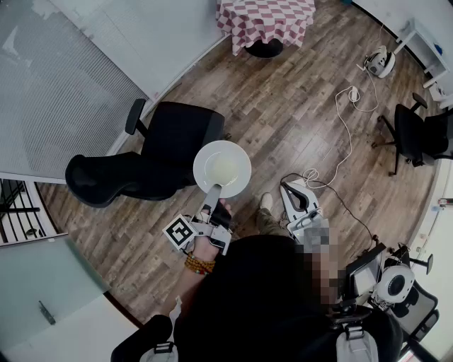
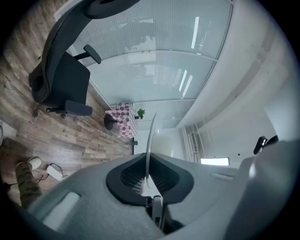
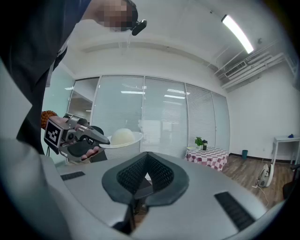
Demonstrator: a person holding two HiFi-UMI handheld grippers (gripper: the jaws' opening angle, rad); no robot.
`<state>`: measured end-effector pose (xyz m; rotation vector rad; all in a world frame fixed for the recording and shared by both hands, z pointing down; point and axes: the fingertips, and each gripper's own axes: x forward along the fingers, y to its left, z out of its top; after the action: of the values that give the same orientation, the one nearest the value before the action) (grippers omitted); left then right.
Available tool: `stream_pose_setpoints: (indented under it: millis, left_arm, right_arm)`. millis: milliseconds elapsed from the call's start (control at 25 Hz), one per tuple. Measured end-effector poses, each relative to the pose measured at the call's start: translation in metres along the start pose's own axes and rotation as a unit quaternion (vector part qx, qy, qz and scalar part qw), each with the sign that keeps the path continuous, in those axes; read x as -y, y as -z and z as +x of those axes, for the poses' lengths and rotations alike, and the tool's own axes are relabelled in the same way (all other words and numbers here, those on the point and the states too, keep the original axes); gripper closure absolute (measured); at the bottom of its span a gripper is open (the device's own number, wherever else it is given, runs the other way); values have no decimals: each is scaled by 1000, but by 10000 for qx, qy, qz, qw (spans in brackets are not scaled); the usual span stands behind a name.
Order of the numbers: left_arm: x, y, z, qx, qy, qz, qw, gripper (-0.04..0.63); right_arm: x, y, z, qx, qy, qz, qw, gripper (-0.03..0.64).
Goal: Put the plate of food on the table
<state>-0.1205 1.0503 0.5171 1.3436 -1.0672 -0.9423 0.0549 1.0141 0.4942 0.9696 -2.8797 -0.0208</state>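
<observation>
A white plate (image 1: 206,153) with a pale mound of food (image 1: 224,168) hangs level above the wooden floor. My left gripper (image 1: 212,191) is shut on its near rim. In the left gripper view the plate (image 2: 151,133) shows edge-on, pinched between the pads of the left gripper (image 2: 146,177). The right gripper view shows the plate (image 3: 123,138) and the left gripper (image 3: 97,137) off to the left. My right gripper (image 1: 287,188) hangs beside me, apart from the plate; its jaws (image 3: 147,172) are shut on nothing. The table with the red-checked cloth (image 1: 266,17) stands far ahead.
Black office chairs (image 1: 150,161) stand right under and to the left of the plate. A white cable and power strip (image 1: 348,106) lie on the floor to the right, near another chair (image 1: 414,134). Glass partition walls (image 1: 64,78) run along the left.
</observation>
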Motion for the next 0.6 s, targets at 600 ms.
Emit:
stream_pose_setpoints:
  millis: [600]
  left_arm:
    - [-23,14,62,-108,-380,44,9992,578]
  right_arm:
    - [68,31,7,-265,133,84,9995,601]
